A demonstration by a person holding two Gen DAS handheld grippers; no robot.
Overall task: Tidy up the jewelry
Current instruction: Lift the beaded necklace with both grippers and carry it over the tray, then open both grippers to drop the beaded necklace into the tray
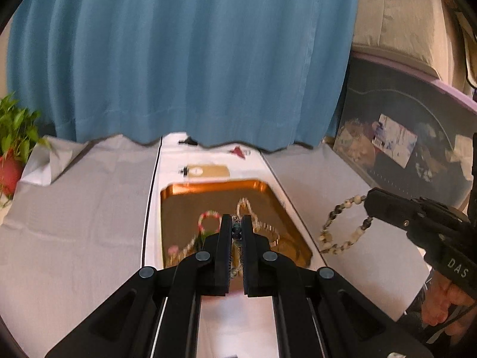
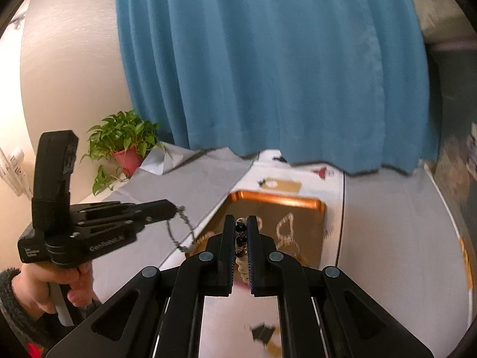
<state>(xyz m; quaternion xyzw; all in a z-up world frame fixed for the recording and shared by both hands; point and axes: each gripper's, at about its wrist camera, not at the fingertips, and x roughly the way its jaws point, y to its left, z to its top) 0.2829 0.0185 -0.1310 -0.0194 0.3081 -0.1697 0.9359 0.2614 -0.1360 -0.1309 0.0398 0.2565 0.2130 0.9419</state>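
Observation:
In the left wrist view my left gripper (image 1: 237, 219) is shut on a thin silvery chain (image 1: 236, 232) that hangs down between its fingers, above a gold tray (image 1: 179, 191). The tray holds a pink and white bracelet (image 1: 205, 217) and a pearl loop (image 1: 247, 205), among other pieces. To the right, my right gripper (image 1: 368, 201) is shut on a bracelet of cream and dark beads (image 1: 323, 236) that dangles over the grey cloth. The right wrist view shows the right gripper (image 2: 241, 219) clamped on those beads (image 2: 241, 240) over the tray (image 2: 319, 205). The left gripper (image 2: 174, 207) holds the chain loop (image 2: 172, 237).
A blue curtain (image 1: 193, 59) hangs behind the table. A potted plant (image 2: 125, 143) stands at the back left and a dark storage box (image 1: 402, 137) at the right. A gold tag (image 1: 208, 170) lies on the white cloth beyond the tray. A hand (image 2: 44, 283) grips the left tool.

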